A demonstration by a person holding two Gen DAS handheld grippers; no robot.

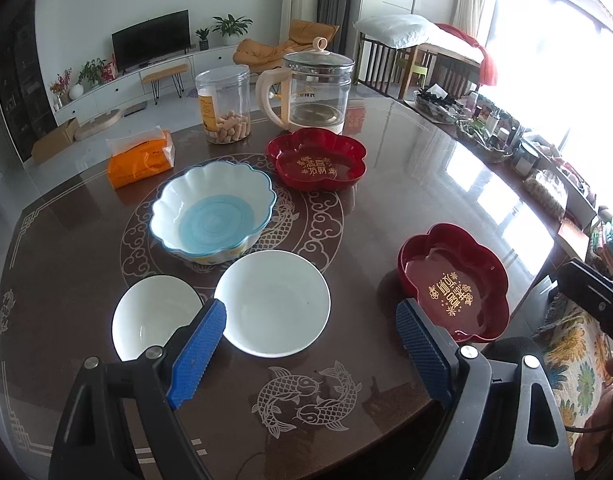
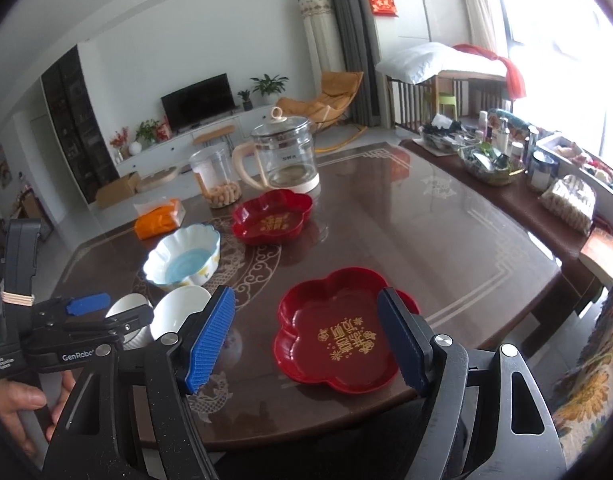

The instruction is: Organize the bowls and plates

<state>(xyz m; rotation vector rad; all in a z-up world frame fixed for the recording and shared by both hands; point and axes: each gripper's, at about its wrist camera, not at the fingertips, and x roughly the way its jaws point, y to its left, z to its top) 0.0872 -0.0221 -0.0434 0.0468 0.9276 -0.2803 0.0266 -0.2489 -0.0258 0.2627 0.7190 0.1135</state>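
Two white bowls stand at the near left of the dark table, a larger one and a smaller one. Behind them is a scalloped white bowl with a blue inside. One red flower-shaped plate lies near right, a second farther back. My left gripper hangs open above the larger white bowl, holding nothing. My right gripper is open over the near red plate, its pads clear of it.
At the back stand a glass kettle, a clear jar of snacks and an orange tissue pack. A cluttered side bench runs along the table's right. A hand grips the left tool.
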